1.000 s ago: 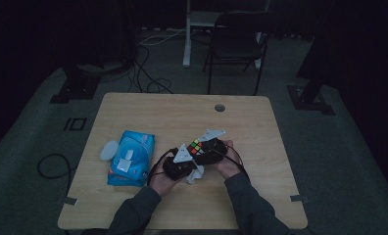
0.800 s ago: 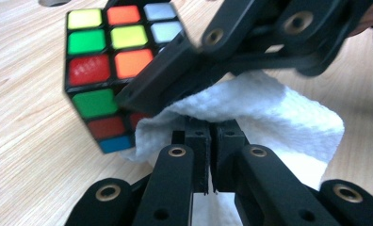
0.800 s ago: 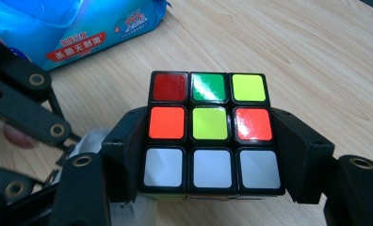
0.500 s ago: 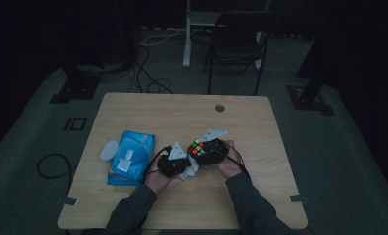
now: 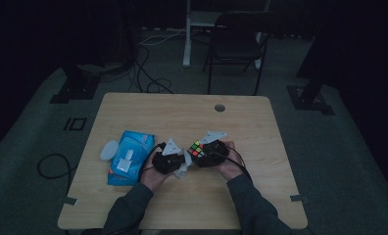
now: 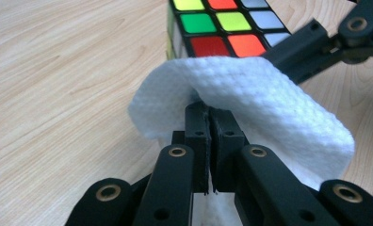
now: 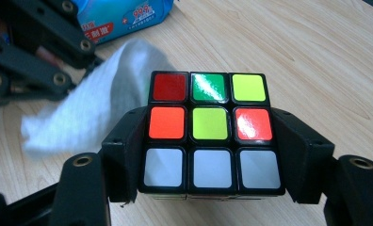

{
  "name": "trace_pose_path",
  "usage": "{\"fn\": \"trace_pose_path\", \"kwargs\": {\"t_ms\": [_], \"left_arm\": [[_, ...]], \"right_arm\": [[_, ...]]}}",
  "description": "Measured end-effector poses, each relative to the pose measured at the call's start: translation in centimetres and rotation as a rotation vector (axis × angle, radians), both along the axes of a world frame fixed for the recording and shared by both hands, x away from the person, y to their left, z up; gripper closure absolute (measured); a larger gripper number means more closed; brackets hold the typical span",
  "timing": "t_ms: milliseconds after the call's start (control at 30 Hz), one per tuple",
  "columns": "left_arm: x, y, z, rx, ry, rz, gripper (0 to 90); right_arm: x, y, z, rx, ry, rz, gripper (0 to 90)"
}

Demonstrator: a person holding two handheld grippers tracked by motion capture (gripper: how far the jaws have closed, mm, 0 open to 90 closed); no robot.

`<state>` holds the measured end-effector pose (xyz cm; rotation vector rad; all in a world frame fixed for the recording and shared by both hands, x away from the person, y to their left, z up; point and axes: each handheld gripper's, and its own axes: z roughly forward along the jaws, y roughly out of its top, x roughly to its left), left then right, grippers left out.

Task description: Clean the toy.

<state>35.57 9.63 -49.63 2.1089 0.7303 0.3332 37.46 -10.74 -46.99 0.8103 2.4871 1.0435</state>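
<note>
A scrambled puzzle cube (image 7: 208, 125) is clamped by its sides in my right gripper (image 7: 210, 150), which is shut on it just above the table; red, green, yellow, orange and white stickers face up. In the high view the cube (image 5: 197, 148) sits at the table's front middle, in the right gripper (image 5: 202, 155). My left gripper (image 6: 208, 117) is shut on a folded white wipe (image 6: 250, 99), which bulges over the fingertips right by the cube (image 6: 217, 28). From the right gripper view the wipe (image 7: 95, 108) lies just left of the cube.
A blue pack of wet wipes (image 5: 131, 157) lies on the wooden table (image 5: 260, 122) left of the hands, with a small white oval object (image 5: 109, 150) beside it. A cable hole (image 5: 220, 107) is near the far edge. A chair (image 5: 236, 44) stands beyond the table.
My left gripper has shifted slightly to the left with the wipe in it. The right gripper and the cube have stayed put.
</note>
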Motion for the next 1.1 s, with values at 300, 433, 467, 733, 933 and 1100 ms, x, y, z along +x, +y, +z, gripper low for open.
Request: {"fn": "trace_pose_path", "kwargs": {"t_ms": [300, 433, 467, 733, 933, 1100], "left_arm": [[0.6, 0.8, 0.8, -0.023, -0.012, 0.027, 88.3], [1.2, 1.2, 1.2, -0.044, -0.016, 0.044, 88.4], [1.4, 1.2, 1.3, -0.051, -0.018, 0.046, 88.3], [2.3, 1.1, 1.8, -0.097, -0.013, 0.054, 88.6], [2.4, 0.9, 1.7, -0.109, -0.006, 0.055, 88.8], [2.4, 0.7, 2.2, -0.129, -0.014, 0.045, 88.8]], "right_arm": [[-0.4, -0.3, -0.7, -0.015, 0.011, 0.010, 34.3], [-0.7, 0.1, -1.0, -0.023, 0.014, 0.032, 34.3], [-0.8, 0.3, -1.0, -0.023, 0.016, 0.036, 34.3], [-1.1, 1.0, -1.4, -0.019, 0.014, 0.061, 34.3], [-1.1, 1.1, -1.4, -0.013, 0.023, 0.071, 34.3], [-1.1, 1.2, -1.6, -0.015, 0.028, 0.072, 34.3]]}}
